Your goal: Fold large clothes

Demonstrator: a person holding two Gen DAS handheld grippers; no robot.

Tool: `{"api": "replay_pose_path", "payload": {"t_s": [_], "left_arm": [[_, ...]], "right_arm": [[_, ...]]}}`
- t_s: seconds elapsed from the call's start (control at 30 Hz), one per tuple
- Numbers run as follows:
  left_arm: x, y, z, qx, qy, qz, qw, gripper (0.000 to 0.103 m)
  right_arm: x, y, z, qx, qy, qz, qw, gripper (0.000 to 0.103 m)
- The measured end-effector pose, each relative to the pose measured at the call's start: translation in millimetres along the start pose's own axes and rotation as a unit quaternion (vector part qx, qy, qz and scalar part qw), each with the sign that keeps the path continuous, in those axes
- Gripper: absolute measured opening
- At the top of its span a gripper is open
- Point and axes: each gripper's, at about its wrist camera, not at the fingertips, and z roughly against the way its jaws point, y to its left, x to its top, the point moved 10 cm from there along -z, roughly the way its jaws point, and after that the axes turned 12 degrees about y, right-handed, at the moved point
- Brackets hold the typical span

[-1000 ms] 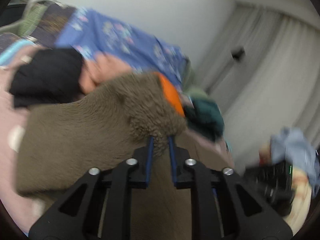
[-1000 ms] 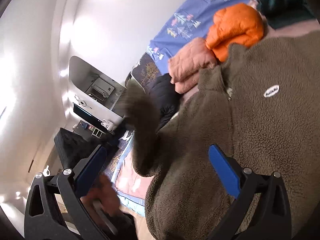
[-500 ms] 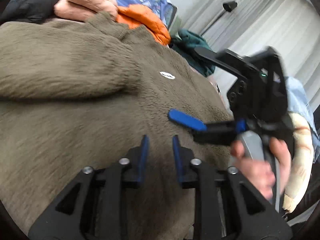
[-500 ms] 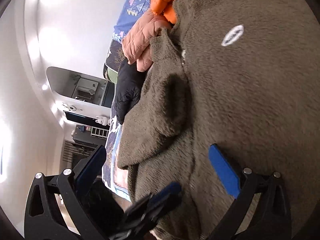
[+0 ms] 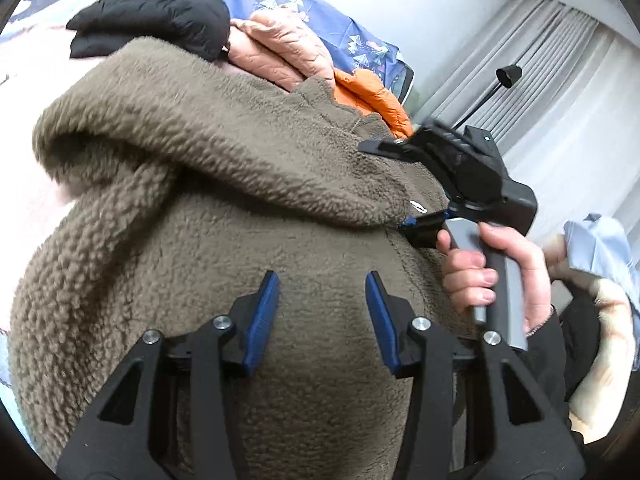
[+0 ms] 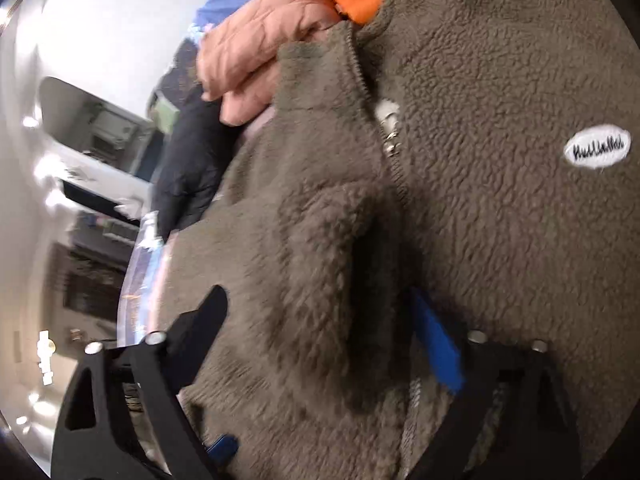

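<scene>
The left gripper (image 5: pixel 322 304) has let go: a second ago its jaws were pinched on a fold of the fleece, and they have just been opening, so they now stand at a middling gap over the flat body of the fleece (image 5: pixel 224 216) with nothing between the pads. The right gripper (image 6: pixel 320 332) went the other way. It was spread wide a second ago and its jaws have just been closing; in the right wrist view a thick ridge of the fleece (image 6: pixel 460 184), the end of the folded-over sleeve, sits between them, the blue pad (image 6: pixel 438 350) on its right side and the dark finger (image 6: pixel 200 328) on its left. Whether the pads already press on that ridge I cannot tell, since the frame is blurred there. From the left wrist view the right gripper (image 5: pixel 412 222) has its tips buried at the sleeve end near the white patch (image 5: pixel 419 206), with the person's hand (image 5: pixel 492 276) around the handle. The sleeve (image 5: pixel 192 160), hanging in the air a second ago, now lies across the chest from the left. So one sleeve fold looks laid, and the hand-over to the right side reads as the next tuck starting. The fleece lies front up on the bed, collar toward the far side, touching the pink jacket (image 5: pixel 280 52), orange jacket (image 5: pixel 372 96) and black jacket (image 5: pixel 152 20) piled there.
</scene>
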Motion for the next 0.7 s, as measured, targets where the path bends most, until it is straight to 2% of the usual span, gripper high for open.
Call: {"api": "replay_pose_path", "payload": {"t_s": [0.03,0.07,0.13,0.23,0.33,0.53,0.7], "left_arm": [[-1,-1,0,-0.001,-0.002,-0.003,1.0,0.046],[-2,-1,1,0.001,-0.003,-0.009,1.0,0.046],[-7,0,4,0.003,-0.003,-0.015,0.9999,0.046],[-5,2,1,-0.003,-0.003,-0.016,0.9999,0.046],[-4,2,0,-0.01,-0.002,-0.014,0.9998,0.046],[-7,5,1,-0.018,-0.002,-0.011,0.9998,0.046],[-7,9,2,-0.029,-0.002,0.001,0.9996,0.046]], "right_arm": [[3,-3,2,-0.026,-0.016,0.007,1.0,0.046],[4,-5,4,-0.034,-0.027,0.011,0.999,0.033],[3,-5,7,-0.011,-0.027,0.002,1.0,0.028],[4,3,22,-0.035,-0.064,0.034,0.997,0.025],[12,14,41,-0.025,-0.094,0.038,0.995,0.023],[48,28,101,-0.019,-0.164,0.044,0.985,0.023],[74,9,155,-0.031,-0.212,0.029,0.976,0.023]]}}
